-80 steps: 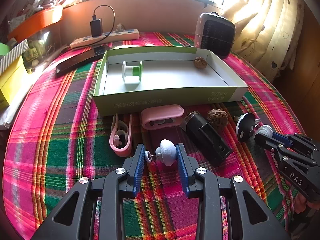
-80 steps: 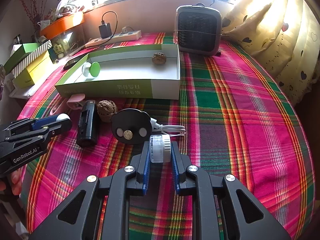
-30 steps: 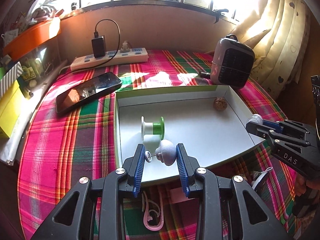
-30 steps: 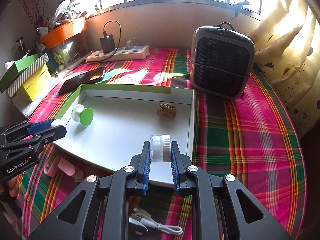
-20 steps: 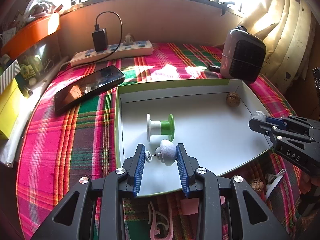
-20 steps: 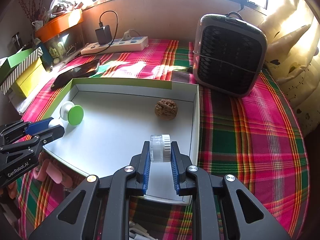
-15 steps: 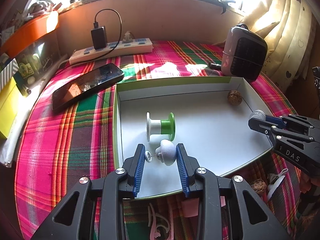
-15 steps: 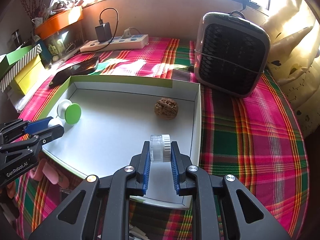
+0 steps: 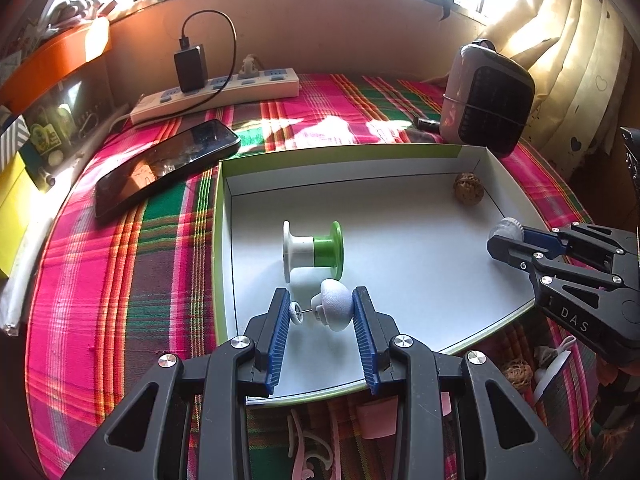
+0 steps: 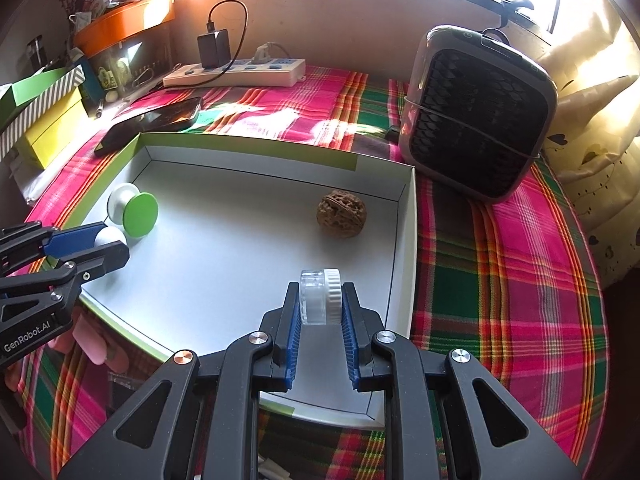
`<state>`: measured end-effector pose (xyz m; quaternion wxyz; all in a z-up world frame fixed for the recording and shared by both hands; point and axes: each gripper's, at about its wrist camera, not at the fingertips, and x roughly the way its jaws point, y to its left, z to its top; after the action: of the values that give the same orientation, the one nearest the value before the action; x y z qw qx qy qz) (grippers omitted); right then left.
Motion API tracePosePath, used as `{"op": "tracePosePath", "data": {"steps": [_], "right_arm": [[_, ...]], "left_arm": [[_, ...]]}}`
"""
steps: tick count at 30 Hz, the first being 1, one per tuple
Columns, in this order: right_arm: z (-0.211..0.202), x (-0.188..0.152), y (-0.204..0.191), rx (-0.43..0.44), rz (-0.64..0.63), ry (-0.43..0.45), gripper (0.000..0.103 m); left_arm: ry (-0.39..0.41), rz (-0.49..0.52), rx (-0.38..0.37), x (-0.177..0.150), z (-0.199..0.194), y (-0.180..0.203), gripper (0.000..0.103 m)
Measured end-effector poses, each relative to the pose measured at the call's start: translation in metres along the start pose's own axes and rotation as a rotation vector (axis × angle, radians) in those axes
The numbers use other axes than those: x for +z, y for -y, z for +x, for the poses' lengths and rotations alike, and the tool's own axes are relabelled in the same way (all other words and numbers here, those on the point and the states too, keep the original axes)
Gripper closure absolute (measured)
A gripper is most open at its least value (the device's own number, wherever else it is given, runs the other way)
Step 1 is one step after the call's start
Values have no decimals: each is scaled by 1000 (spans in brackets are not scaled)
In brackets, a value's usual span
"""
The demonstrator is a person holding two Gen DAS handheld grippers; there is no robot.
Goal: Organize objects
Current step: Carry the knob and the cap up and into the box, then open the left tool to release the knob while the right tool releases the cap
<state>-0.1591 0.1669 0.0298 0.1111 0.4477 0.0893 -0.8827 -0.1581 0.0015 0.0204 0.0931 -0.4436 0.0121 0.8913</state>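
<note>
A shallow green-edged white box (image 9: 424, 160) (image 10: 404, 240) lies on the plaid cloth. In it are a white-and-green spool (image 9: 312, 250) (image 10: 134, 208) and a walnut (image 9: 467, 187) (image 10: 341, 213). My left gripper (image 9: 320, 314) is shut on a white mushroom-shaped pin (image 9: 332, 308), held over the box's near left part, just in front of the spool. My right gripper (image 10: 320, 304) is shut on a small clear jar with a white cap (image 10: 320, 296), held over the box's near right corner. Each gripper also shows in the other view, the right (image 9: 506, 236) and the left (image 10: 108, 244).
A phone (image 9: 164, 166), a power strip with charger (image 9: 216, 90) and a grey fan heater (image 10: 476, 116) lie beyond the box. Pink clips (image 9: 312, 444), a second walnut (image 9: 516, 372) and a white cable (image 9: 554, 368) lie in front of it. Boxes (image 10: 44, 120) stand at left.
Both grippers have lifted their objects from the cloth in front of the box and carried them forward over the box. In the last half second both have barely moved.
</note>
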Motion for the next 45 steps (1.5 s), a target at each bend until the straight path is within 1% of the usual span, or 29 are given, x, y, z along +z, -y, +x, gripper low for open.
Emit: {"op": "tracePosePath", "data": {"steps": [15, 21, 25, 33, 37, 45], "right_arm": [[2, 2, -2, -16, -6, -15, 83], [1, 1, -2, -17, 4, -10, 80], [-1, 1, -3, -19, 8, -1, 71], [-8, -2, -2, -23, 30, 12, 69], [-14, -4, -1, -19, 38, 24, 65], [-24, -8, -3, -22, 57, 47, 64]], "left_arm": [[-11, -4, -1, 1, 2, 1, 73], [-11, -8, 0, 0, 0, 1, 72], [-4, 4, 8, 0, -3, 2, 69], [-7, -10, -14, -2, -6, 1, 66], [0, -15, -13, -3, -9, 0, 65], [19, -22, -15, -7, -20, 0, 65]]}}
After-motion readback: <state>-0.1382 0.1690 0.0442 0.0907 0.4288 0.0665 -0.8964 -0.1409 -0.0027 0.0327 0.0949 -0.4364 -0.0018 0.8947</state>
